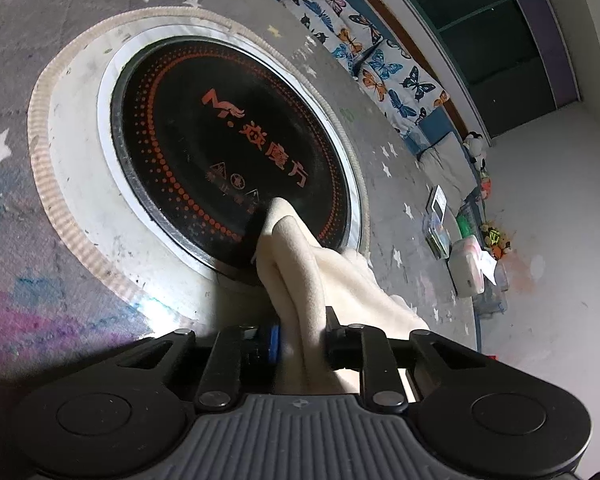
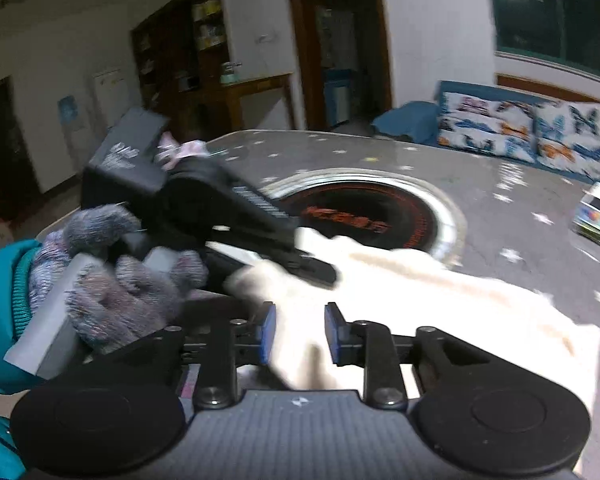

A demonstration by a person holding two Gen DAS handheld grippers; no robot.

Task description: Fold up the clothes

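Observation:
A cream fleece garment (image 1: 300, 276) hangs bunched between the fingers of my left gripper (image 1: 300, 340), which is shut on it and holds it above the black round hob (image 1: 228, 152). In the right wrist view the same cream garment (image 2: 440, 292) lies spread on the grey star-patterned table (image 2: 500, 216). My right gripper (image 2: 300, 334) stands open just above the cloth, blue pads apart. The left gripper (image 2: 236, 216), held by a gloved hand (image 2: 112, 272), shows at the left of the right wrist view, pinching the cloth's edge.
The hob has a white ring (image 1: 80, 184) set into the table. A butterfly-print sofa (image 2: 532, 132) stands beyond the table. A small box (image 2: 594, 216) sits at the table's right. Boxes and toys (image 1: 476, 256) lie on the floor.

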